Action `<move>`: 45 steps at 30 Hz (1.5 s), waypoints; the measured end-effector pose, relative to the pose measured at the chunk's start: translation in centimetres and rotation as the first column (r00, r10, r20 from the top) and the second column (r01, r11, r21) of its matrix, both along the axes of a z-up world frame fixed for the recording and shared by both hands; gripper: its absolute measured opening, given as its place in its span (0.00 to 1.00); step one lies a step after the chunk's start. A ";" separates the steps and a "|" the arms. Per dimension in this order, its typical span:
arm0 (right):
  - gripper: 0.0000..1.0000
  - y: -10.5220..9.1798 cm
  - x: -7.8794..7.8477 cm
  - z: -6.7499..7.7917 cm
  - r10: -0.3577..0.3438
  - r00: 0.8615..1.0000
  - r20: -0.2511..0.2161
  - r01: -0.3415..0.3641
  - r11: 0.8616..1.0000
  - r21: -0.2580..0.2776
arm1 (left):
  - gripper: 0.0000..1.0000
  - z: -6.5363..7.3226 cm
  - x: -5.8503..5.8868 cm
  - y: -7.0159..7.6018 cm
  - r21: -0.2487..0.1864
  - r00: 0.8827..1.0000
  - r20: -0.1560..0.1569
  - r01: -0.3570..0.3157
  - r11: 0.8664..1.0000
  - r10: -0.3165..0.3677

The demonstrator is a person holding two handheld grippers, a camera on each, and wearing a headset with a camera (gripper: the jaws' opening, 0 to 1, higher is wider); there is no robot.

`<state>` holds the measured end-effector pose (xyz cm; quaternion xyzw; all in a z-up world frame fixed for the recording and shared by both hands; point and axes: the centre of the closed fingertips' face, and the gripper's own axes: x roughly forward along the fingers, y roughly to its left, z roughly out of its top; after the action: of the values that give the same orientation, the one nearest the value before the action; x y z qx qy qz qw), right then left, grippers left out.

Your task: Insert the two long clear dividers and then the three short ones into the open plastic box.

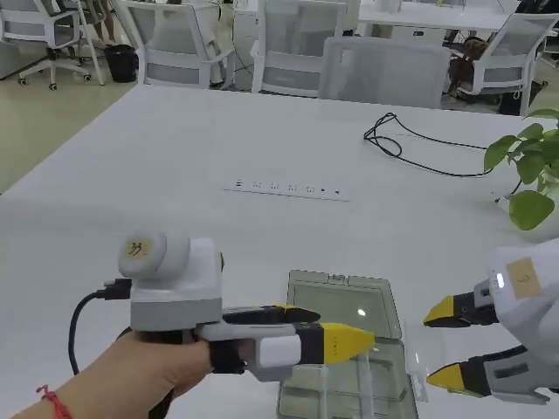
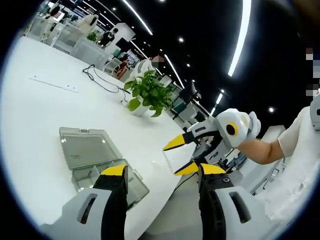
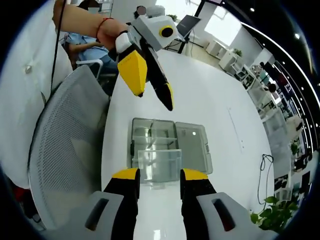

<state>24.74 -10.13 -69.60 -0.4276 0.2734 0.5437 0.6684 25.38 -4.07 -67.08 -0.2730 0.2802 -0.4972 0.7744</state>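
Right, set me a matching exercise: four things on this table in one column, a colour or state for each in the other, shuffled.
Things:
1. box
2. cable
3. plant
4. power strip

Colour or state:
A. green
B. white, flat at mid-table
C. black, looped
D. clear, lid open

Pairs: 1-D, 2-C, 3-A, 4-B

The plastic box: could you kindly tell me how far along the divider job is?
Done: the plastic box lies open, and some clear dividers seem to stand in its base; I cannot count them. In hand: nothing, the left gripper and right gripper hover with jaws open. Left: probably seating more dividers.
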 end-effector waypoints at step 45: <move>0.33 2.8 -1.9 1.1 0.049 0.999 0.024 -0.049 0.999 -0.006 | 0.00 -1.3 -2.3 -4.3 -0.051 0.985 -0.161 0.060 0.997 -0.067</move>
<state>22.84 -7.29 -68.46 -0.4425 0.2562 0.5541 0.6570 23.11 -8.41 -68.42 -0.3211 0.3396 -0.5040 0.7263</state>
